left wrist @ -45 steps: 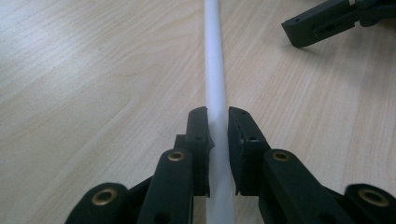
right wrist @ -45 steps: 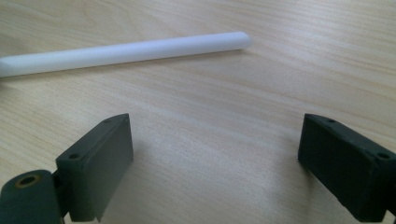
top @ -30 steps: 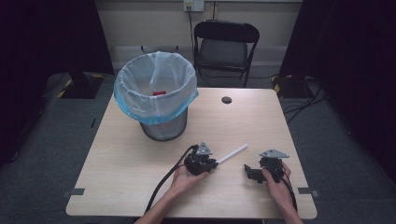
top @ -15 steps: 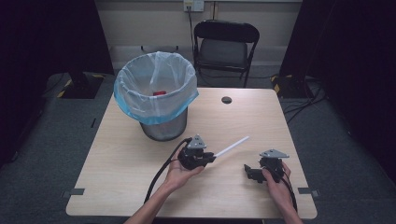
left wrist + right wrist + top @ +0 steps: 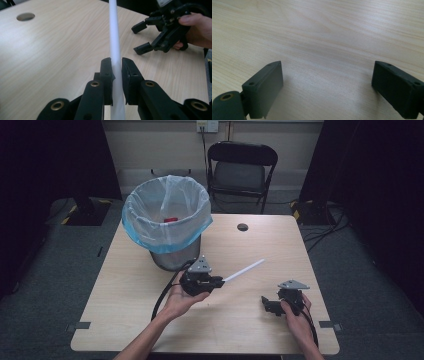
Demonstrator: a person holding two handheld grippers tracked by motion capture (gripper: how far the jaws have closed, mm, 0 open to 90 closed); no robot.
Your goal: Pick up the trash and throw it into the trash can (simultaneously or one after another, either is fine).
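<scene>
Left claw (image 5: 116,65) clamped on white stick (image 5: 114,35), right claw (image 5: 327,85) wide open, empty

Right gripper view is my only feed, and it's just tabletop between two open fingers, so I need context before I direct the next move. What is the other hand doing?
Observer: The left gripper is shut on a long white tube, its fingers pressing on it from both sides.
Operator: Is the tube lying on the table?
Observer: No. In the high view it sticks out from the left gripper above the wooden table, slanting toward the far right.
Operator: Anywhere to drop it?
Observer: A bin with a blue-rimmed liner stands at the far left of the table, just behind the left gripper, with something red inside.
</scene>
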